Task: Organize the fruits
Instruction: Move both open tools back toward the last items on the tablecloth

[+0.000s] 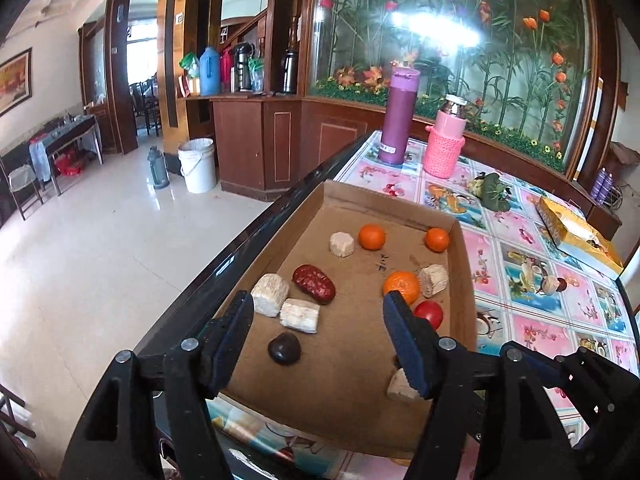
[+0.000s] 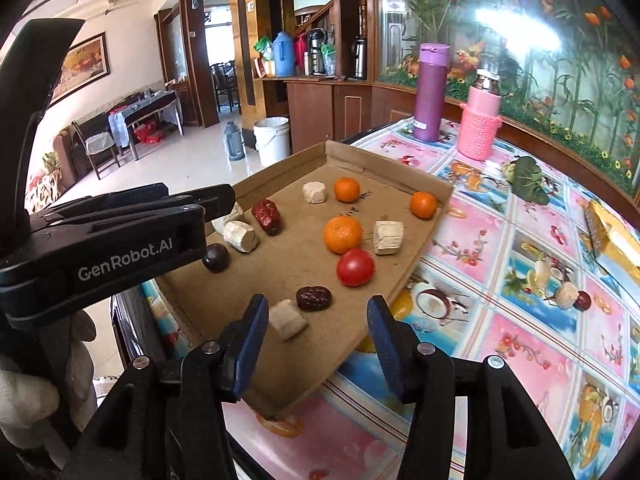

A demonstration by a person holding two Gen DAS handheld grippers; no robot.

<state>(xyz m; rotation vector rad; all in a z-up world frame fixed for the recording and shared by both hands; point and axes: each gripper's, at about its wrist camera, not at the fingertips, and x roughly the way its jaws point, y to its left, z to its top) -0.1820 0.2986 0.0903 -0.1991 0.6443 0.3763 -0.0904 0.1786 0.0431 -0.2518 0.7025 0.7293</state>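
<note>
A: Both of ours are released: the left gripper (image 1: 318,322) hangs with jaws spread over the near end of the cardboard tray (image 1: 466,276), and the right gripper (image 2: 318,322) stands just as wide, holding nothing

B: And the fruit all lies loose in that tray on the worktop (image 2: 520,280). We judge the tomato (image 2: 355,267) light, smooth and easily bruised, so we would close across its widest part, gently

A: The big mandarin (image 2: 343,234) just behind it looks soft-skinned but less slippery; we take it at the middle too. The two smaller mandarins (image 1: 371,237) (image 1: 437,239) sit toward the far wall

B: The pale cut chunks (image 1: 270,294) seem stiff and rough, forgiving to pinch on their flat sides. The wrinkled red date (image 1: 314,283) and the dark chestnut (image 1: 284,348) are small and firm, and the chestnut may roll

A: Our left view hides most of the tomato behind a finger; the right view shows it whole, plus a second dark date (image 2: 314,298) near the front edge

B: And the right view shows the left gripper from the side
</note>
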